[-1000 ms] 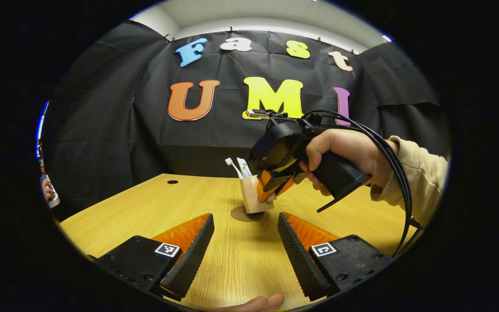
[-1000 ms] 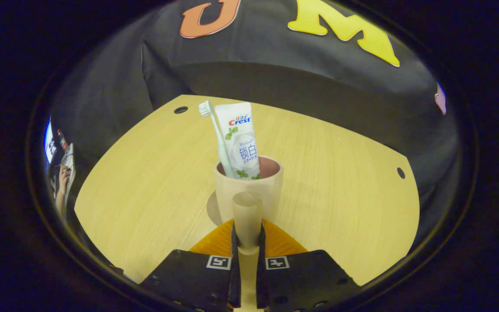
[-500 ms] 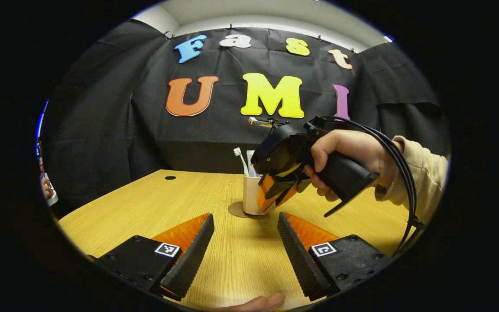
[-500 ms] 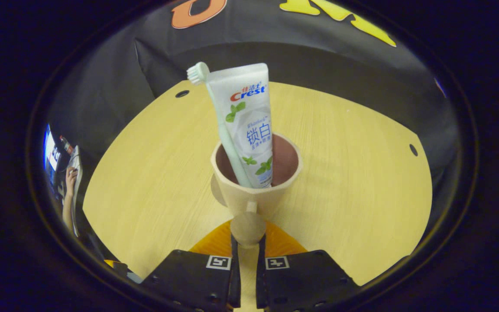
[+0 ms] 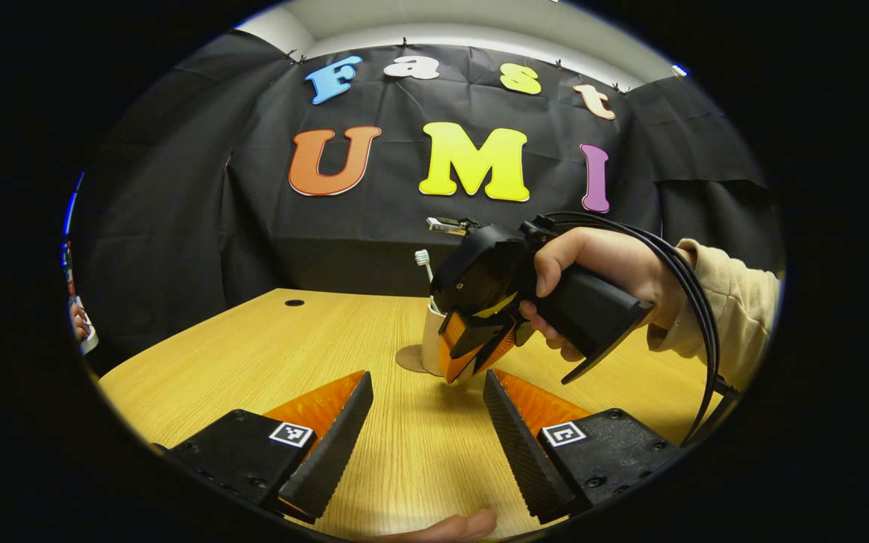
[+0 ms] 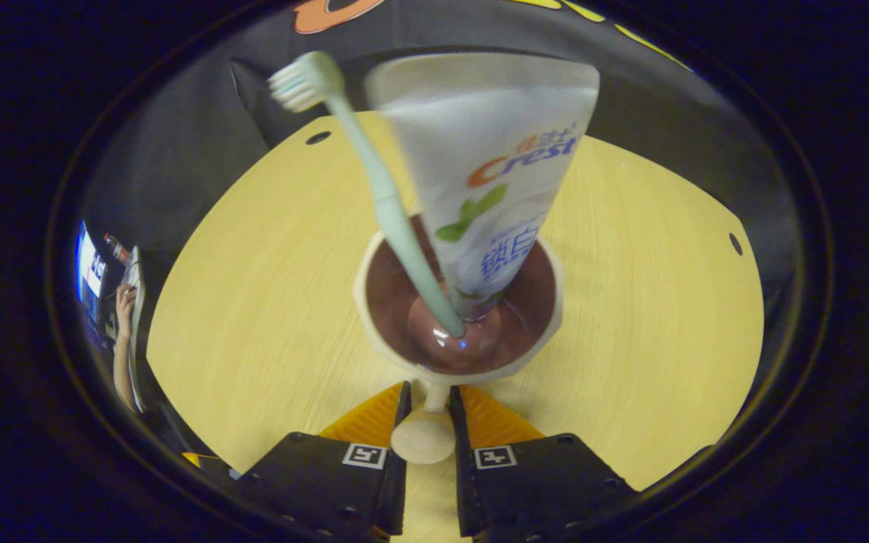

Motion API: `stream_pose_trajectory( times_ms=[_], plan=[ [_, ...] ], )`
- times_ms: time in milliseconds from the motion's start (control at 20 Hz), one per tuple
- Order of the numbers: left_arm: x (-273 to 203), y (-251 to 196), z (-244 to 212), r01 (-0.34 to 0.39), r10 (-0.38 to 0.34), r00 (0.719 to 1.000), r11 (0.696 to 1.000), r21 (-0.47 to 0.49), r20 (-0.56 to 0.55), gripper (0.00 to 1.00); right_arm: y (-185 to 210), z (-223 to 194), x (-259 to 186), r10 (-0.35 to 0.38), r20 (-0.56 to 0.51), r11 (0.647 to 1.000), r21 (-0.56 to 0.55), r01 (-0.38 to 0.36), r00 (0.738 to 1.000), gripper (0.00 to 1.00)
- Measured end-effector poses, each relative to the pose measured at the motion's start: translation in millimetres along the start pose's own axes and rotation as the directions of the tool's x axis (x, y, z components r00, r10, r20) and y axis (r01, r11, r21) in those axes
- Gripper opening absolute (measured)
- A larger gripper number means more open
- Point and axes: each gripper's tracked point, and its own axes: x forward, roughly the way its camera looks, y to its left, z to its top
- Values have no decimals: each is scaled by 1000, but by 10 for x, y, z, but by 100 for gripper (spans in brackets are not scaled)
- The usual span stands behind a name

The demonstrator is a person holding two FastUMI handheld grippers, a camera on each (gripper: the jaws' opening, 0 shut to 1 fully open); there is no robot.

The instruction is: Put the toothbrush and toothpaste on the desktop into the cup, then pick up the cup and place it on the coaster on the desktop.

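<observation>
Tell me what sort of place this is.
Probably a recording booth: a black cloth wall hangs behind a bare light wooden desk, and a person's hand works a hand-held gripper on a beige cup holding a toothbrush and toothpaste tube.

Even light from overhead leaves the bench (image 5: 268, 354) bright, with soft shadows. Fisheye distortion bends its edges. The toothpaste (image 6: 491, 173) looms close and slightly blurred.

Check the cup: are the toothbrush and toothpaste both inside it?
Yes, both in. In the right gripper view, the toothbrush and toothpaste stand with their lower ends at the bottom of the cup.
</observation>
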Motion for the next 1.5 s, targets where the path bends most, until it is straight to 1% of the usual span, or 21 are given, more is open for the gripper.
stream_pose_trajectory(
  times_ms=[100, 150, 250, 300, 400, 650, 800, 850, 900, 950, 1050, 1150, 1200, 1250, 1350, 1400, 1500],
  plan=[
    [16, 5, -31, 1, -1, 1000, 1000, -9, -6, 94, 26, 19, -32, 2, -6, 999, 36, -2, 1000, 29],
    [18, 9, -42, 1, -1, 1000, 1000, -12, -11, 94, 9, 61, -58, -9, 6, 999, 35, 8, 1000, 32],
    [13, 4, -58, 5, -5, 1000, 1000, -16, -18, 94, -30, 123, -94, -42, 32, 999, 25, 41, 999, 33],
    [13, -11, -71, 10, -10, 1000, 1000, -17, -21, 94, -51, 128, -115, -60, 21, 998, 16, 60, 998, 33],
    [11, -23, -83, 14, -15, 1000, 1000, -16, -24, 94, -68, 114, -77, -73, 26, 997, -11, 73, 997, 28],
    [4, -17, -53, 16, -17, 1000, 1000, -4, -9, 94, -106, 148, -103, -101, 63, 992, -68, 105, 993, 21],
    [4, -8, -70, 18, -18, 1000, 1000, -9, -8, 95, -65, 249, -233, -71, 118, 995, -63, 78, 991, 21],
    [5, -15, -81, 17, -17, 1000, 1000, -14, -9, 94, -41, 303, -267, -73, 131, 994, -70, 82, 989, 21],
    [0, -8, -76, 15, -15, 1000, 1000, -17, -6, 94, -20, 354, -253, -67, 143, 994, -72, 77, 987, 24],
    [-1, 3, -76, 14, -14, 1000, 1000, -18, -4, 94, 11, 384, -239, -61, 147, 994, -76, 73, 987, 21],
    [3, 17, -79, 8, -8, 1000, 1000, -19, -1, 94, 70, 425, -168, -56, 135, 994, -83, 67, 989, 21],
    [15, 36, -81, 3, -3, 1000, 1000, -20, -3, 94, 95, 408, -40, -40, 101, 995, -83, 48, 994, 21],
    [13, 37, -95, 2, -2, 1000, 1000, -19, -7, 95, 55, 348, -5, -27, 77, 996, -83, 34, 997, 24],
    [17, 30, -100, 4, -4, 1000, 1000, -19, -7, 94, 31, 411, -57, -20, 101, 996, -89, 29, 995, 21],
    [21, 27, -100, 8, -8, 1000, 1000, -23, -9, 94, 21, 375, -45, -20, 91, 995, -95, 29, 996, 21],
    [25, 20, -117, 9, -10, 1000, 1000, -26, -12, 95, 39, 357, -45, -12, 88, 997, -73, 19, 996, 24],
    [47, 12, -148, 10, -11, 1000, 999, -34, -23, 94, 110, 387, -31, 22, 88, 998, -64, -16, 996, 28]
  ],
)
